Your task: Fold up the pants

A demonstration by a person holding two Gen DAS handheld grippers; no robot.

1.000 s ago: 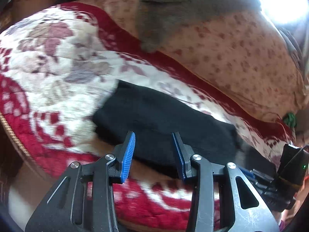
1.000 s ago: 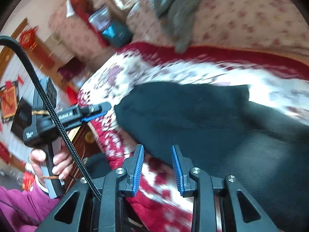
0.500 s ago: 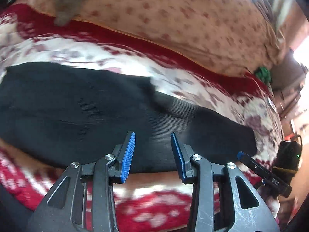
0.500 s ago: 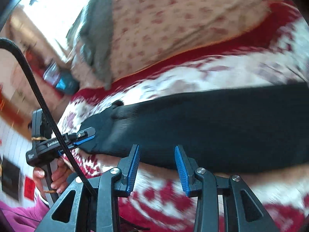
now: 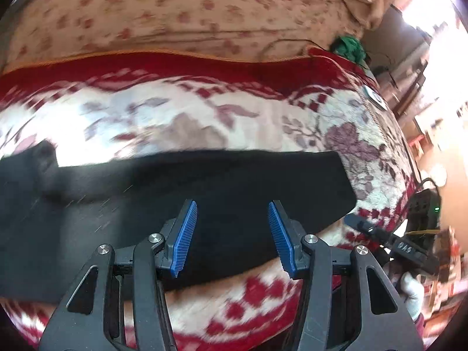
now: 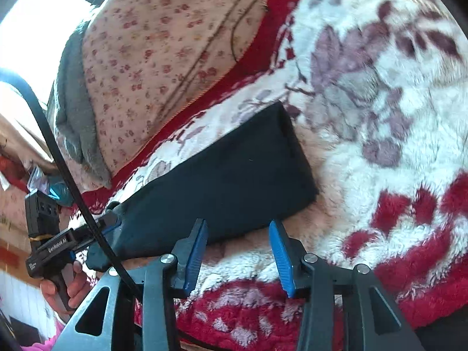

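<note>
Two grippers, both empty, both with jaws opening, over one pair of black pants.

Left wrist view: my left gripper (image 5: 231, 234) hovers above the pants (image 5: 204, 204), blue pads apart and clear of the cloth. The pants lie as a long dark band across the red-and-cream floral blanket (image 5: 204, 122), one squared end to the right. My right gripper (image 5: 389, 237) shows at that end, just beside the cloth's near corner. Behind: a beige flowered quilt (image 5: 175, 14) and something green (image 5: 349, 47), too small to name.

Right wrist view: my right gripper (image 6: 238, 251) sits over the blanket (image 6: 380, 146) at the pants' (image 6: 234, 175) near edge, nothing between the pads. My left gripper (image 6: 108, 228) is farther along the same edge; contact unclear. A black cable (image 6: 73, 187) crosses the left of this view, and a grey cloth (image 6: 76, 117) lies on the quilt (image 6: 161, 44).

Step, as I judge it: taking hold for a crosswise fold. Next move calls for both pads to pinch all layers at the edge. Obstacles: none on the cloth; the plush pile could get caught in the pinch.
</note>
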